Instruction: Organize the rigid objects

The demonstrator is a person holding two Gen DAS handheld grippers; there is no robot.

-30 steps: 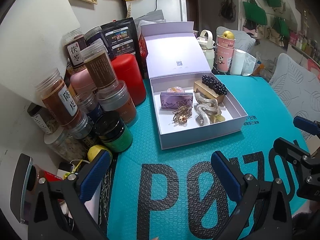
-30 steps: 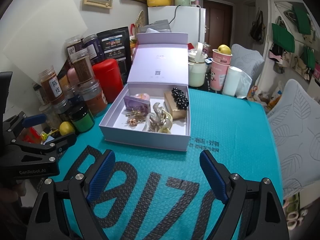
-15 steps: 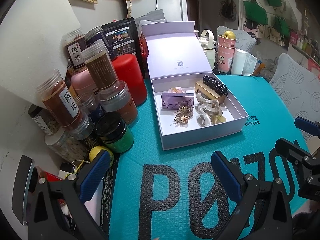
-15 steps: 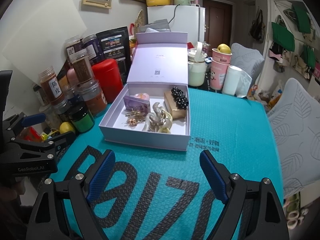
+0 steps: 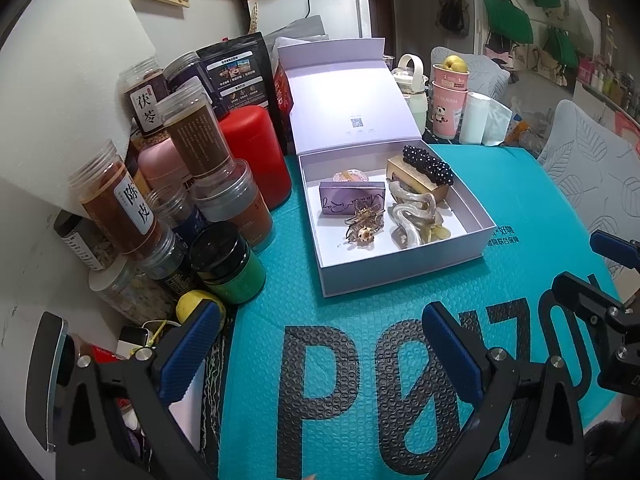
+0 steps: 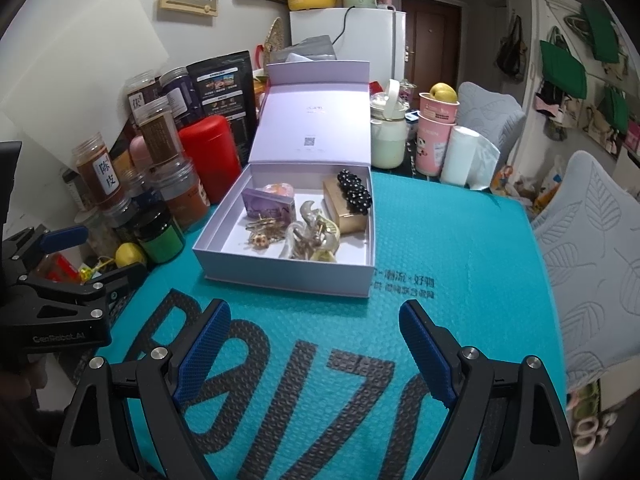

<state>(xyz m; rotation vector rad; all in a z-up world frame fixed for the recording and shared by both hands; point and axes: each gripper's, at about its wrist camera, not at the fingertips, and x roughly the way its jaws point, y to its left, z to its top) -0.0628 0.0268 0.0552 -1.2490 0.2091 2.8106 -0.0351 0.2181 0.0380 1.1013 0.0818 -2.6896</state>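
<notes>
The lavender gift box sits on the table, which is covered by a teal bubble mailer, with its hinged lid standing open toward the back. Inside lie a purple card box, a small pink jar behind it, a gold filigree hair clip, a translucent wavy claw clip, and a gold box topped with a black beaded clip. As far as the views show, the accessories are already gathered in the box and nothing loose lies on the mailer in front of it, so the sorting seems largely done; what appears left is closing the lid, though I cannot be sure no item remains out of view.

The left gripper hangs low over the near edge of the table, fingers pointing toward the box, spread wide and carrying nothing. The right gripper is in a matching pose just to its right, also spread wide with nothing between its blue pads. Both are well short of the box and touch nothing. At the left, a crowd of spice jars, a red canister and a green-labelled jar stands beside the box, apart from it.
</notes>
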